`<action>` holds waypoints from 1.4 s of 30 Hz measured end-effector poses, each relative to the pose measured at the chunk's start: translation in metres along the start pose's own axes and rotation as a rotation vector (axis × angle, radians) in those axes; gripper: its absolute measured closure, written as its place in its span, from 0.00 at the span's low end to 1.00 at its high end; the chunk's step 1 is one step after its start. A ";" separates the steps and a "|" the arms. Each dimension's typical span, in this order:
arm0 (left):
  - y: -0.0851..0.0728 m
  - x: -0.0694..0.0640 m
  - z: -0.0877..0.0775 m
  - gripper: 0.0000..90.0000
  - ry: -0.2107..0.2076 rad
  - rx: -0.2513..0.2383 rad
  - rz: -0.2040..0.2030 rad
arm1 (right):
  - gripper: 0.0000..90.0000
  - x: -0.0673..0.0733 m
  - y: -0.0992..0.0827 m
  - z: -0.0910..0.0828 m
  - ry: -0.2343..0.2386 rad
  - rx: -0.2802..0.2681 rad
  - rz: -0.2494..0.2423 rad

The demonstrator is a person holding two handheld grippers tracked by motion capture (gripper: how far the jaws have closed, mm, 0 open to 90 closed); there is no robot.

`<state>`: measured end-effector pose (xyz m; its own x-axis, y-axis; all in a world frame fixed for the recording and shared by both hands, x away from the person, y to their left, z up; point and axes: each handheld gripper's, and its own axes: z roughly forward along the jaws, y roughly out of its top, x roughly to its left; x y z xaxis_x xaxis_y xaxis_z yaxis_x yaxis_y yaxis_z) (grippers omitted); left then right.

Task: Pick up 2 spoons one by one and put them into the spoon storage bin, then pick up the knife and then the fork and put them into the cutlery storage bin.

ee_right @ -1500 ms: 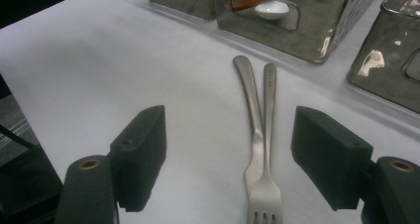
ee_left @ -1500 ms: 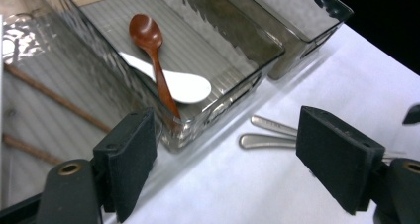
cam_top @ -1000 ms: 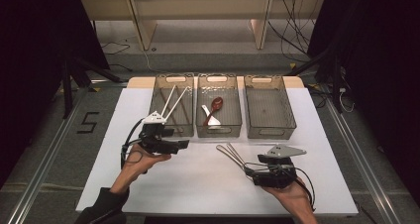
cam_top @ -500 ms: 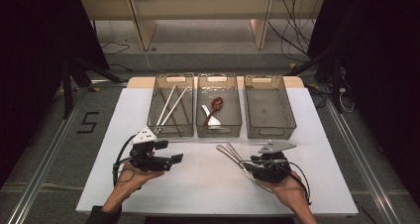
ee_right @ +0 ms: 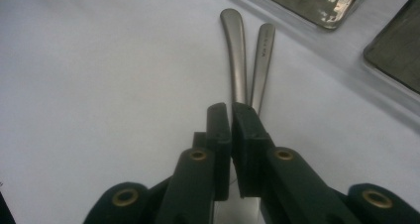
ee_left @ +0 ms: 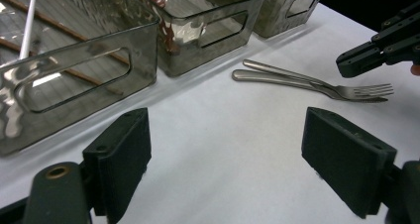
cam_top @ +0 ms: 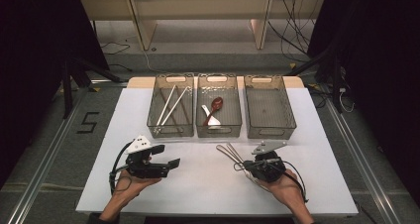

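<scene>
Two steel forks lie side by side on the white table, in front of the middle bin. My right gripper sits low over their necks. Its jaws have just been closing and now stand almost together, with one fork's handle running out from between the pads in the right gripper view. The other fork lies beside it under the right jaw. My left gripper rests at the near left, wide open with nothing between its jaws. From there I see the forks and the right gripper.
Three clear bins stand in a row at the back. The left bin holds white and brown chopsticks. The middle bin holds a red spoon and a white one. The right bin has nothing in it.
The left gripper drew back from the left bin toward the near edge; the white chopsticks now lie in that bin. The right gripper sank onto the forks and its jaws came together.
</scene>
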<state>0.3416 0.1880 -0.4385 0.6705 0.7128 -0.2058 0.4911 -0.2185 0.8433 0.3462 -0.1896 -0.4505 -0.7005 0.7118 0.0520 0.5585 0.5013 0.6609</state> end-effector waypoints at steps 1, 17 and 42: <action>-0.001 0.000 -0.001 0.21 0.002 0.000 -0.004 | 0.98 0.000 0.000 0.001 0.001 0.006 -0.005; -0.007 -0.008 -0.003 0.21 0.017 0.008 0.030 | 1.00 0.000 0.000 0.008 -0.005 0.065 -0.014; -0.015 -0.011 -0.003 0.21 0.018 0.006 0.053 | 1.00 0.000 -0.003 0.019 -0.053 0.172 -0.056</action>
<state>0.3255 0.1859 -0.4470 0.6857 0.7119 -0.1516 0.4582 -0.2604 0.8499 0.3533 -0.1818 -0.4671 -0.7104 0.7034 -0.0240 0.5902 0.6139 0.5241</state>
